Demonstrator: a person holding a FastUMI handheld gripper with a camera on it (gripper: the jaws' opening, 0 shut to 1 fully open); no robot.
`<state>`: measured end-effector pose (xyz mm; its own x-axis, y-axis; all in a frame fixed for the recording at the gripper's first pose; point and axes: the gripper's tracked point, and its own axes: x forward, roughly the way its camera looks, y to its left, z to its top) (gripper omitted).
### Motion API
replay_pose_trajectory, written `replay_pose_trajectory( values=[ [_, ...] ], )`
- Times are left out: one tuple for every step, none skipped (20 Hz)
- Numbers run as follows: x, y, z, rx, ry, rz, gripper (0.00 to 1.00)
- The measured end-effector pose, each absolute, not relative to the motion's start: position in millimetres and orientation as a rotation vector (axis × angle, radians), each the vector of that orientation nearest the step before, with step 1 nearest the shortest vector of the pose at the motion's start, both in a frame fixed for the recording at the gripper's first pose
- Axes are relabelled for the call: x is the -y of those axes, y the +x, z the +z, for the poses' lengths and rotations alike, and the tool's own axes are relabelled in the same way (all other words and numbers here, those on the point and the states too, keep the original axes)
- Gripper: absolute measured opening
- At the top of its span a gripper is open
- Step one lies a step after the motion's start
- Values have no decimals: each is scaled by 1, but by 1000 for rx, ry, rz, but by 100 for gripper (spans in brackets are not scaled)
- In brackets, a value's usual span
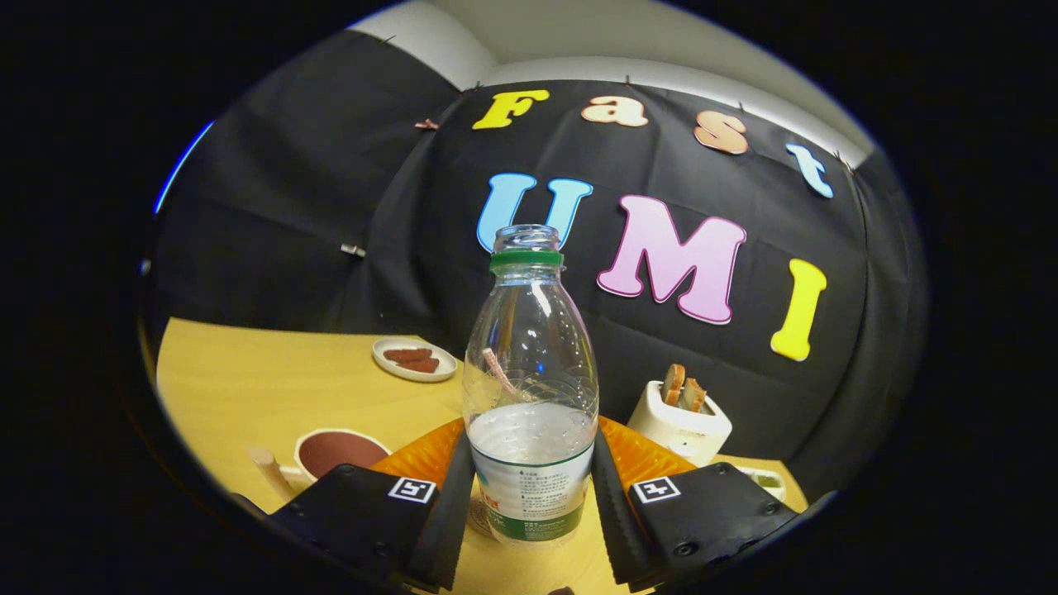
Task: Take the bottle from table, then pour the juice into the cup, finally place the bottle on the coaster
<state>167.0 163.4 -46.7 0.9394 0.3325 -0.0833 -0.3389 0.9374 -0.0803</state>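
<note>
Landmark = bottle (531, 388). Items listed L to R.

1. Counter (248, 380): pale wood top, carries all items; black cloth booth wall behind.
2. Cup (337, 453): white w/ brown inside, handle sticking out to its L. Sits L of bottle, near, just beyond the L finger's housing. Contents can't be judged.
3. Small plate (415, 359): white, oval, holds reddish-brown pieces. Behind + L of bottle, apart from it.
4. Gripper (529, 504): two fingers, one on each side of bottle's lower body, both against the label zone; reads as clamped on the bottle. Square marker tag on each finger housing.
5. Bottle: clear plastic, upright, cap off, green ring at neck. Approx. lower third filled w/ cloudy whitish liquid; droplets on inner wall above. White/green label around base. Stands btw the fingers, base at counter level, on or just over a round coaster (479, 514), contact can't be told.
6. Orange mat (640, 450): ribbed, shows behind bottle on both sides.
7. White toaster (679, 428): R of + behind bottle, two bread slices poking out the top.
</note>
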Motion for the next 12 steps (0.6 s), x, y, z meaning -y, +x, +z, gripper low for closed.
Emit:
replay_pose_trajectory(
  values=[
    [-164, 172, -48, -74, -35, 349, 71],
    [-161, 178, -49, -75, -2, 344, 71],
    [-159, 184, -51, -67, 12, 335, 71],
    [-158, 188, -53, -57, 8, 327, 71],
    [-156, 194, -57, -51, -1, 315, 71],
    [-152, 197, -63, -51, -8, 309, 72],
    [-150, 201, -68, -55, -5, 303, 72],
    [-150, 204, -72, -61, 5, 301, 72],
    [-151, 208, -76, -69, 15, 301, 73],
    [-151, 210, -82, -78, 20, 295, 73],
    [-149, 213, -87, -89, 21, 290, 73],
    [-148, 215, -93, -99, 26, 286, 73]
  ],
)
